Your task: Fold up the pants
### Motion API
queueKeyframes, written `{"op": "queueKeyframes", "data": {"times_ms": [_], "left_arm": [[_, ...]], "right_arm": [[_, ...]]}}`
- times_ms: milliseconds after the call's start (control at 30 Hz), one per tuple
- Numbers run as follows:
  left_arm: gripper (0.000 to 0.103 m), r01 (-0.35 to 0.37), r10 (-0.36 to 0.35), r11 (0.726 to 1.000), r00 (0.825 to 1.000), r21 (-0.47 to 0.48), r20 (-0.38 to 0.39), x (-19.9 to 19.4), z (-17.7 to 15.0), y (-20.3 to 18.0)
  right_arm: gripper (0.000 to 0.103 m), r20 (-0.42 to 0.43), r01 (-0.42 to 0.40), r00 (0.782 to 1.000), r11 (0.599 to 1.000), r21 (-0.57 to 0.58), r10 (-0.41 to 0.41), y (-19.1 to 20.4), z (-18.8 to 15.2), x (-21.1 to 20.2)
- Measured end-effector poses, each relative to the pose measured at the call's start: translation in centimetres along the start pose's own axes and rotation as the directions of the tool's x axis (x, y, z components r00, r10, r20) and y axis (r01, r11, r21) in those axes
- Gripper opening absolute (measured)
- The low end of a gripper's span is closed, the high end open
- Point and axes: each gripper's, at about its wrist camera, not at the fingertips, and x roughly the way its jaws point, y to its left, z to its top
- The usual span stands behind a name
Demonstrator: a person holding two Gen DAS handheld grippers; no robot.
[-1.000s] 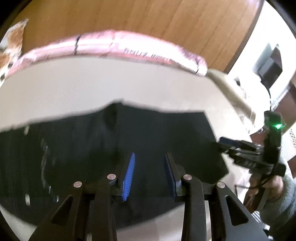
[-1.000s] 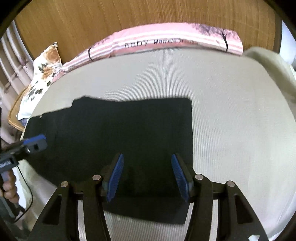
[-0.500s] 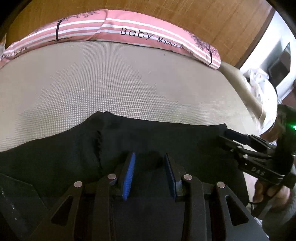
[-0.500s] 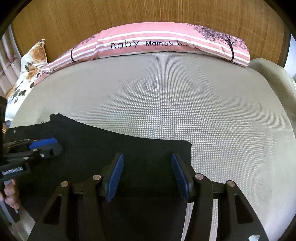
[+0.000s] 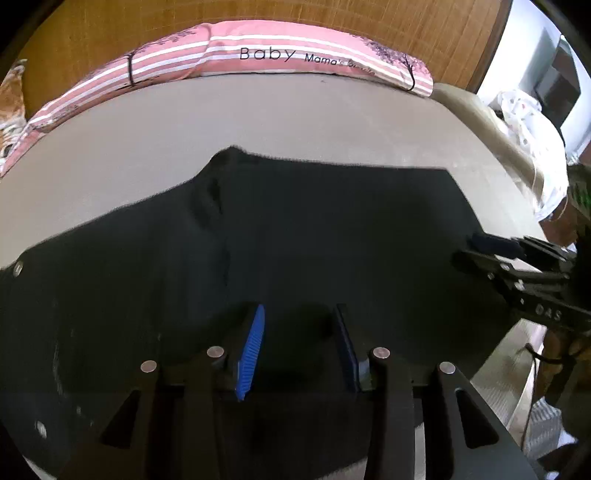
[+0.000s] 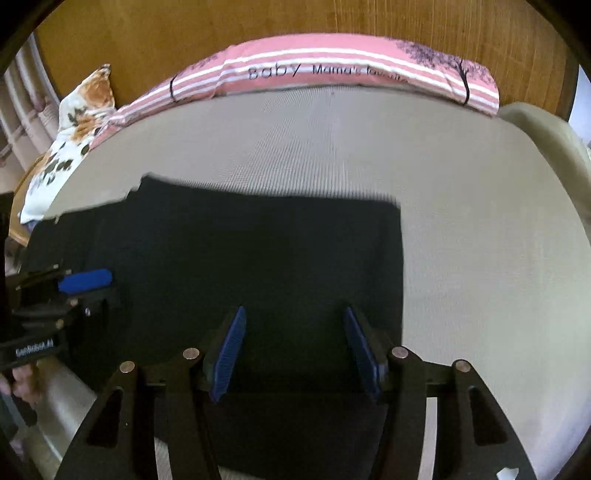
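Black pants (image 5: 314, 236) lie flat across the near part of a beige mattress (image 5: 258, 118); they also show in the right wrist view (image 6: 258, 251). My left gripper (image 5: 299, 317) is open above the pants' middle, holding nothing. My right gripper (image 6: 295, 317) is open above the pants near their right edge, holding nothing. In the left wrist view the right gripper (image 5: 491, 251) reaches in from the right over the pants' edge. In the right wrist view the left gripper (image 6: 85, 280) reaches in from the left.
A pink striped bolster pillow (image 6: 332, 70) lies along the wooden headboard (image 6: 258, 26). A floral pillow (image 6: 77, 114) sits at the far left. White bedding (image 5: 528, 122) is heaped past the mattress's right side.
Both grippers have risen and tilted, so the pants fill more of each view than half a second ago. Both stay open. The pants lie as before.
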Motion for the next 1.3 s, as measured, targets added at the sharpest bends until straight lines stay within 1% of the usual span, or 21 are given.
{"op": "queueKeyframes", "data": {"times_ms": [67,167,267,433,600,667,800,900,933,1000,1033,1067,1100,1167,1200,1233,1300], "left_arm": [[0.040,-0.027,0.027,1.000,1.000,0.011,0.000,-0.3,-0.9,-0.2],[0.041,-0.048,0.048,0.999,0.999,0.021,0.007,-0.7,-1.8,-0.6],[0.042,-0.069,0.068,0.997,0.998,0.027,0.011,-1.1,-2.6,-0.8],[0.045,-0.075,0.075,0.997,0.997,0.011,0.012,-1.7,-3.5,-0.8],[0.051,-0.054,0.057,0.997,0.997,-0.062,0.047,-4.1,-4.7,0.6],[0.053,-0.043,0.053,0.992,0.996,-0.121,0.078,-5.7,-5.2,2.0],[0.054,-0.030,0.069,0.967,0.987,-0.254,0.144,-9.0,-6.1,5.8],[0.054,-0.022,0.095,0.927,0.979,-0.374,0.178,-11.5,-7.1,9.3],[0.055,-0.011,0.100,0.905,0.977,-0.425,0.189,-12.3,-7.6,10.9],[0.055,0.006,0.105,0.870,0.975,-0.493,0.197,-13.2,-8.5,13.0],[0.055,0.013,0.110,0.848,0.973,-0.529,0.201,-13.6,-9.2,14.0],[0.055,0.021,0.118,0.821,0.971,-0.571,0.206,-14.1,-10.1,15.2],[0.055,0.023,0.124,0.807,0.970,-0.590,0.207,-14.3,-10.6,15.8],[0.055,0.022,0.139,0.761,0.971,-0.648,0.195,-14.5,-12.1,17.6],[0.055,0.029,0.136,0.743,0.971,-0.668,0.194,-14.6,-12.8,18.3],[0.055,0.051,0.125,0.707,0.973,-0.705,0.195,-14.5,-13.6,19.2],[0.055,0.089,0.095,0.654,0.976,-0.751,0.198,-14.1,-14.8,20.3]], "right_arm": [[0.054,-0.005,0.000,1.000,1.000,-0.005,0.000,0.4,-1.1,-0.5],[0.055,-0.010,-0.008,1.000,1.000,0.004,0.008,0.8,-2.4,-1.3],[0.058,-0.016,-0.001,1.000,1.000,-0.002,0.001,1.3,-3.2,-1.5],[0.064,-0.012,0.028,1.000,0.999,-0.029,-0.029,2.5,-4.0,-1.6],[0.064,-0.011,0.021,1.000,1.000,-0.021,-0.022,3.0,-4.2,-1.8],[0.064,-0.011,0.014,1.000,1.000,-0.019,-0.014,3.2,-4.2,-1.8],[0.064,-0.011,0.006,1.000,1.000,-0.031,-0.006,3.9,-4.4,-1.9],[0.064,-0.015,-0.010,1.000,0.999,-0.038,0.009,4.5,-4.3,-1.8],[0.064,-0.018,-0.024,1.000,0.999,-0.038,0.024,4.8,-4.3,-1.8],[0.064,-0.023,-0.046,0.999,0.998,-0.043,0.045,5.3,-4.2,-1.7],[0.064,-0.025,-0.053,0.998,0.997,-0.049,0.052,5.6,-4.2,-1.6],[0.064,-0.027,-0.058,0.998,0.996,-0.060,0.057,6.0,-4.2,-1.5],[0.064,-0.029,-0.062,0.998,0.995,-0.073,0.060,6.5,-4.2,-1.4],[0.064,-0.033,-0.078,0.997,0.993,-0.091,0.075,7.3,-4.2,-1.3],[0.064,-0.037,-0.093,0.995,0.991,-0.096,0.089,7.7,-4.1,-1.2],[0.064,-0.039,-0.103,0.994,0.990,-0.100,0.099,8.0,-4.1,-1.2],[0.067,-0.046,-0.129,0.991,0.986,-0.106,0.124,8.7,-4.0,-1.1]]}}
